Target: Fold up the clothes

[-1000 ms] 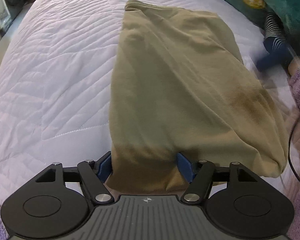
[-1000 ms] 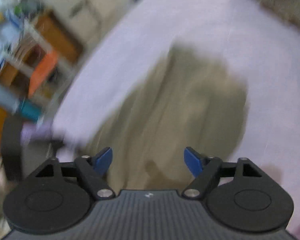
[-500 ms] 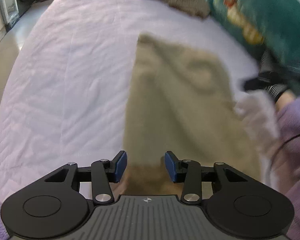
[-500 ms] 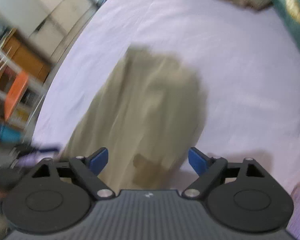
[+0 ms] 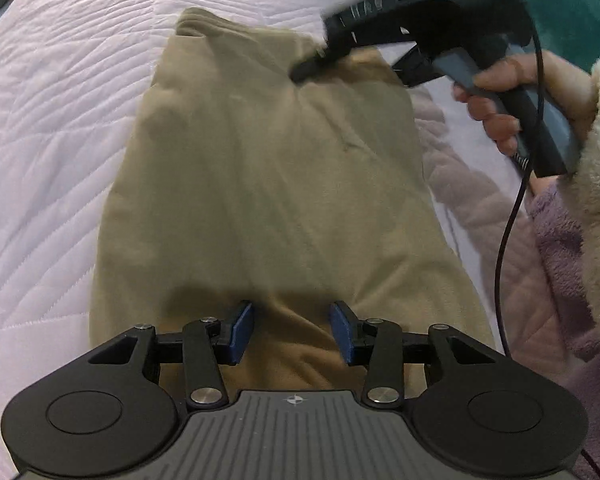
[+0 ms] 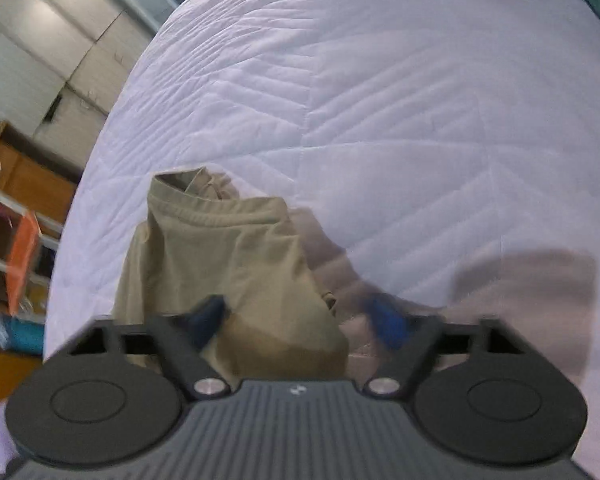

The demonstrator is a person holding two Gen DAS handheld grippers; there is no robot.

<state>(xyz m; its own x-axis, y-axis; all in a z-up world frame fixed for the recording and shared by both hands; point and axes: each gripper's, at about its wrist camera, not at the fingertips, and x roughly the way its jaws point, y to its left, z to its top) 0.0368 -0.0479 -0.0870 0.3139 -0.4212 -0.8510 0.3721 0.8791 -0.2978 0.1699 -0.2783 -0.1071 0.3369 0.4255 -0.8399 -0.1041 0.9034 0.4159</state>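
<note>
Left gripper (image 5: 292, 332) jaws parted over tan garment (image 5: 268, 168), right gripper (image 6: 300, 320) jaws wide, released

I see tan garment (image 5: 268, 184) folded lengthwise, lying flat on quilted white bedspread (image 5: 52, 120), hemmed end (image 6: 204, 204) farthest from me.

Khaki garment (image 5: 268, 184); white chevron-quilted bedspread (image 6: 400, 100); blue gripper pads (image 5: 239, 332).
</note>
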